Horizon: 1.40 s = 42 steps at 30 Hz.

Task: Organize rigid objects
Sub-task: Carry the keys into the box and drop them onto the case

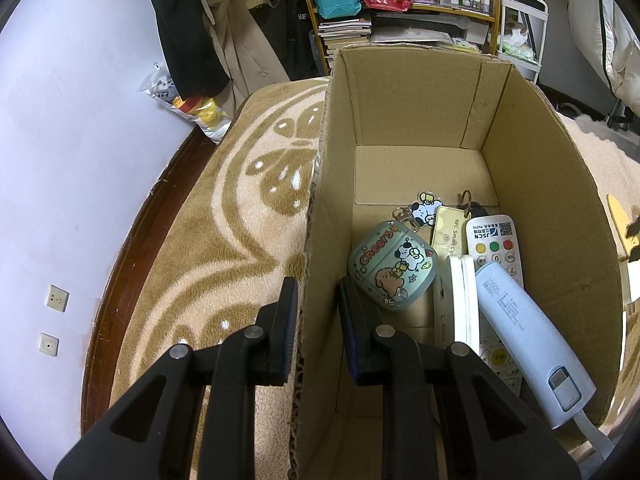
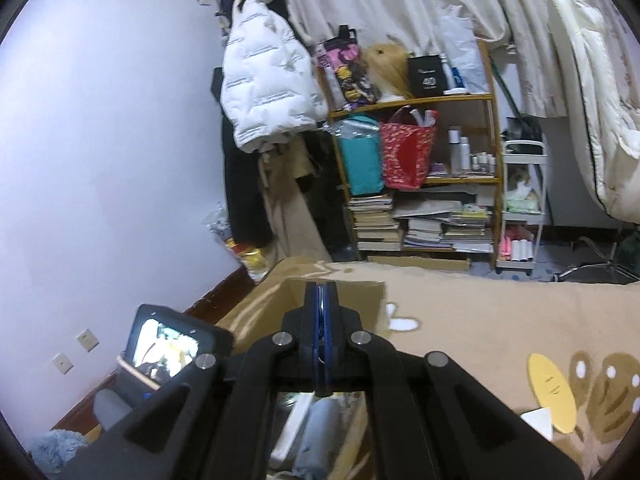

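Note:
An open cardboard box (image 1: 540, 200) stands on a beige blanket. My left gripper (image 1: 318, 300) is shut on its left wall, one finger outside and one inside. On the box floor lie a pale green earbuds case (image 1: 390, 266) with cartoon stickers, a key bunch with a card tag (image 1: 448, 232), a white remote (image 1: 496, 244), a flat white device (image 1: 456, 300) and a light blue power bank (image 1: 528, 332). My right gripper (image 2: 321, 292) hangs above the box (image 2: 360, 292), shut with nothing between its pads. Below it the power bank (image 2: 320, 432) shows.
The blanket (image 1: 224, 220) with brown patterns covers the bed. A yellow flat piece (image 2: 552, 392) and a white scrap (image 2: 538, 420) lie on it right of the box. A crowded shelf (image 2: 420, 184), hanging coats (image 2: 268, 80) and a white cart (image 2: 520, 208) stand beyond the bed.

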{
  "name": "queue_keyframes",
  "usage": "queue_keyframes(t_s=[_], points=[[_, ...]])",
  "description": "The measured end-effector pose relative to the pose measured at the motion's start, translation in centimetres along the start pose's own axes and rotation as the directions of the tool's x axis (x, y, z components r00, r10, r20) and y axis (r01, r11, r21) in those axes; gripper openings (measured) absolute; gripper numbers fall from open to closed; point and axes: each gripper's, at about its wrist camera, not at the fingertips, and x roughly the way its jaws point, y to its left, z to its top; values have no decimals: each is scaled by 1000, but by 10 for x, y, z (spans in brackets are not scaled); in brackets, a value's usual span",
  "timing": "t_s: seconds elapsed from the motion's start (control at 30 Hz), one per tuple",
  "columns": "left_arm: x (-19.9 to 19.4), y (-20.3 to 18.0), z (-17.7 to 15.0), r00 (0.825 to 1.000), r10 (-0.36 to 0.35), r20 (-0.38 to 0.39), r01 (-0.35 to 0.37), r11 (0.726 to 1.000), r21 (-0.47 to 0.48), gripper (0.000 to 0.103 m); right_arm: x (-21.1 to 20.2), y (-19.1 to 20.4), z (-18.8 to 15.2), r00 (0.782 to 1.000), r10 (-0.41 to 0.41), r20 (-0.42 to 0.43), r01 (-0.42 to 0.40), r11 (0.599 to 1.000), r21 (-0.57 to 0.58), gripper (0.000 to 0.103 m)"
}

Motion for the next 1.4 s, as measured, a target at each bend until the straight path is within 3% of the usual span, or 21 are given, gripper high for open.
queue_keyframes(t_s=[0.27,0.53,0.93,1.2,1.33,1.4], points=[[0,-1,0,1000,1,0,-1,1000,1,20,32,1,-25,992,20,-123,-20,1000,-1,3],[0,-1,0,1000,0,0,0,1000,-1,20,51,-5,-44,977,-19,-212,16,1000,-19,3],[0,-1,0,1000,1,0,-1,1000,2,21,47,-16,-45,975,-70,-211,68,998,-15,4],[0,-1,0,1000,0,0,0,1000,3,21,36,-28,-44,975,-103,-199,106,994,5,9],[1,-1,0,1000,1,2,-1,1000,5,21,29,-36,-42,975,-124,-184,132,991,29,38],[1,-1,0,1000,2,2,-2,1000,5,21,26,-40,-42,974,-135,-180,144,989,38,43]])
